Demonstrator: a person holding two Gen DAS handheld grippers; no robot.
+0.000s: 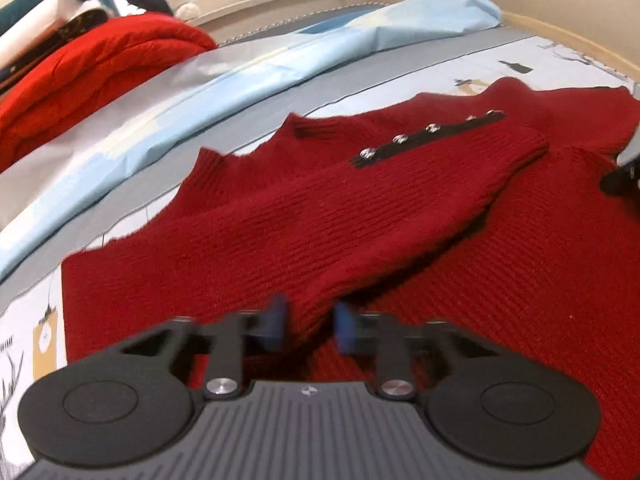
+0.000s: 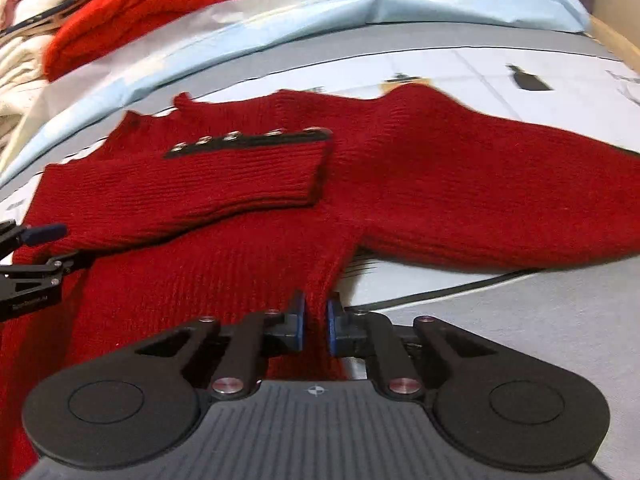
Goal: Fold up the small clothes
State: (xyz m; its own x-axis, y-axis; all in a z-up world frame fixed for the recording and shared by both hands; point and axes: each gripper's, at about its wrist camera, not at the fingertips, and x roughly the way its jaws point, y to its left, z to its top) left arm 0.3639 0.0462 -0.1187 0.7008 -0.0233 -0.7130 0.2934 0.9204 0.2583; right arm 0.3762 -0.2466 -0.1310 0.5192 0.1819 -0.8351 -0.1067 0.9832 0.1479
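Surface: bed [image 2: 540, 320], grey sheet with white printed panel.
Near centre: dark red knit sweater [image 2: 248, 256] lying flat, one sleeve folded over the body.
Far: light blue cloth [image 2: 360, 12] across the bed.
Far left: bright red folded knit [image 1: 92, 76], pale clothes beside it.

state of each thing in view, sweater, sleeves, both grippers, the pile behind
dark red sweater: spread flat, partly folded
buttoned sleeve: folded across the body
other sleeve: spread out sideways, unfolded
left gripper: fabric between its pads, gap visible, blurred
right gripper: shut on the sweater's edge
bright red garment: folded, on the pile behind
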